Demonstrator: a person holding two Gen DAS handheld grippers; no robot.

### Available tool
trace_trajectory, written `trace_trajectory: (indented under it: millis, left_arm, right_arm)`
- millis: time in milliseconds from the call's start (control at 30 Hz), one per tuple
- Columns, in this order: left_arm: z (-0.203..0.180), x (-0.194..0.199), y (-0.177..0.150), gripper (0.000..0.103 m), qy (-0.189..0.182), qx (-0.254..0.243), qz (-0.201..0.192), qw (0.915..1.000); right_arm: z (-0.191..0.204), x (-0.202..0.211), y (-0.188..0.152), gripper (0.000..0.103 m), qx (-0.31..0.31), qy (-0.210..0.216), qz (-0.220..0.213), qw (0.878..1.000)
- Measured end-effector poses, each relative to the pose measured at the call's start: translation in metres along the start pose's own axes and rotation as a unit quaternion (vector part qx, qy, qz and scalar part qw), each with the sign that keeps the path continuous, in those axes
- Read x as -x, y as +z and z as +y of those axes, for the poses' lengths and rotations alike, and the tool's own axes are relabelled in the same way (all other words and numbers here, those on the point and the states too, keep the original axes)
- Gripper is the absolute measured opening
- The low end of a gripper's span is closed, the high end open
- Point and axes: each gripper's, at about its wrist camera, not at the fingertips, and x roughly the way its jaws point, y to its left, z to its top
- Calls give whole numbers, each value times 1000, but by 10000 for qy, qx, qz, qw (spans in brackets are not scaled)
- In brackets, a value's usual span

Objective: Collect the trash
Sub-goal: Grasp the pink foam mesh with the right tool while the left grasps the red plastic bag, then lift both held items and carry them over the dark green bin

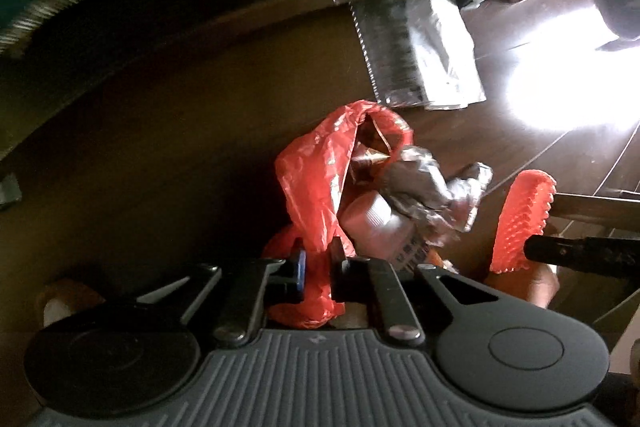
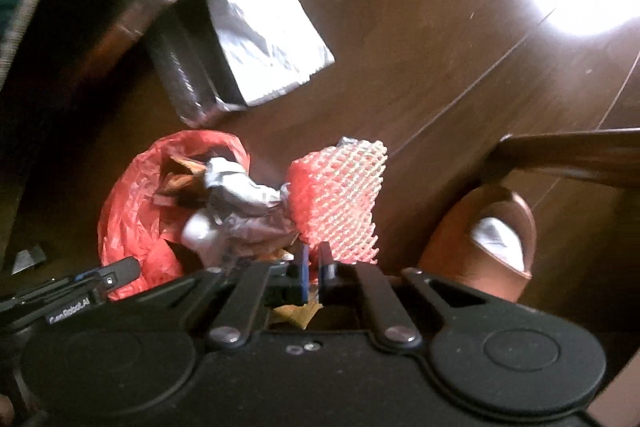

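My left gripper [image 1: 318, 263] is shut on the rim of a red plastic bag [image 1: 316, 183] and holds it open above the dark wood floor. Inside the bag are crumpled silver foil [image 1: 432, 191], a white bottle [image 1: 370, 223] and brown scraps. My right gripper [image 2: 314, 265] is shut on a pink foam fruit net [image 2: 340, 195], held just right of the bag's mouth [image 2: 132, 211]. The net also shows in the left wrist view [image 1: 520, 223]. A flat silver foil pouch [image 1: 416, 55] lies on the floor beyond the bag, partly under furniture; it shows in the right wrist view [image 2: 264, 39] too.
A dark curved furniture edge [image 1: 200, 11] arcs over the far left. A person's slippered foot [image 2: 488, 239] stands right of the right gripper, next to a dark wooden leg [image 2: 568, 151]. A bright glare patch [image 1: 560, 95] lies on the floor boards at right.
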Motion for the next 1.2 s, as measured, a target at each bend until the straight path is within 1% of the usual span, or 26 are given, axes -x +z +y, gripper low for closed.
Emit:
trace_trajectory:
  millis: [200, 267, 367, 433, 500, 633, 767, 867, 1067, 1200]
  left_arm:
    - [-15, 54, -20, 10, 156, -158, -295, 9993]
    - [-21, 73, -33, 10, 246, -192, -419, 9986]
    - [-22, 102, -55, 10, 228, -108, -594, 9979]
    - [-26, 120, -70, 10, 209, -80, -717, 9972]
    - [-29, 140, -85, 10, 173, -72, -920, 9956]
    - [-41, 192, -118, 10, 84, -137, -1369, 9905]
    - [-60, 240, -139, 10, -6, -314, -1946, 9804]
    - [-79, 282, -152, 10, -73, -472, -2353, 9708]
    - [-123, 361, -176, 10, -281, -918, -3166, 9437]
    - [-159, 410, -194, 10, -426, -1213, -3679, 9209]
  right_arm:
    - [-7, 63, -18, 2, 141, 312, -425, 9985]
    - [-5, 87, -26, 2, 232, 483, -605, 9967]
    - [-5, 118, -44, 2, 378, 685, -863, 9932]
    - [-6, 140, -57, 2, 495, 799, -1050, 9900]
    - [-9, 162, -71, 2, 624, 928, -1235, 9860]
    - [-14, 213, -103, 2, 1019, 1101, -1741, 9732]
    - [-25, 262, -135, 2, 1308, 1304, -2226, 9572]
    - [-37, 296, -156, 2, 1429, 1429, -2578, 9448]
    - [-64, 365, -191, 2, 1587, 1638, -3363, 9137]
    - [-80, 411, -211, 2, 1679, 1755, -3924, 8872]
